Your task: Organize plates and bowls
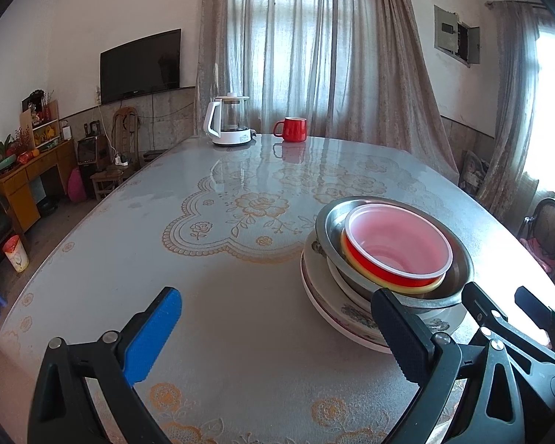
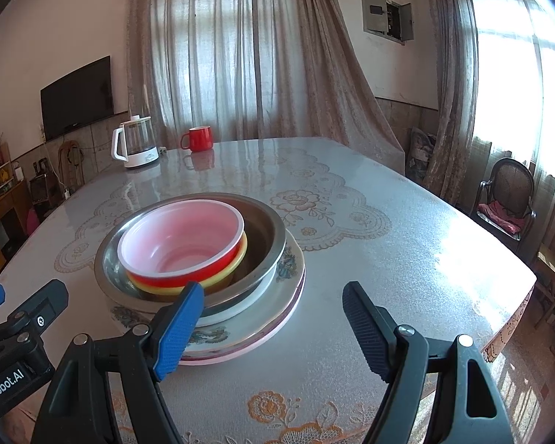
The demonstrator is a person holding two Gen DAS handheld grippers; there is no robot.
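One stack stands on the flowered table [image 2: 388, 259]. A red bowl [image 2: 181, 240] with a white inside sits in a yellow bowl [image 2: 240, 259]. Both rest in a wide steel bowl [image 2: 277, 236], over a floral plate [image 2: 290, 288] and a pink-rimmed plate [image 2: 273, 331]. My right gripper [image 2: 273, 318] is open in front of the stack, its blue finger [image 2: 181, 325] overlapping the steel rim. In the left wrist view the stack's red bowl [image 1: 396, 244] lies to the right. My left gripper [image 1: 277, 329] is open over bare cloth, its black finger [image 1: 399, 333] beside the plates [image 1: 325, 296].
A white-handled glass kettle [image 1: 229, 122] and a red mug [image 1: 292, 128] stand at the table's far edge. A dark chair [image 2: 507, 199] with a pink cushion sits off the right side. The table's right edge [image 2: 525, 288] drops to the floor.
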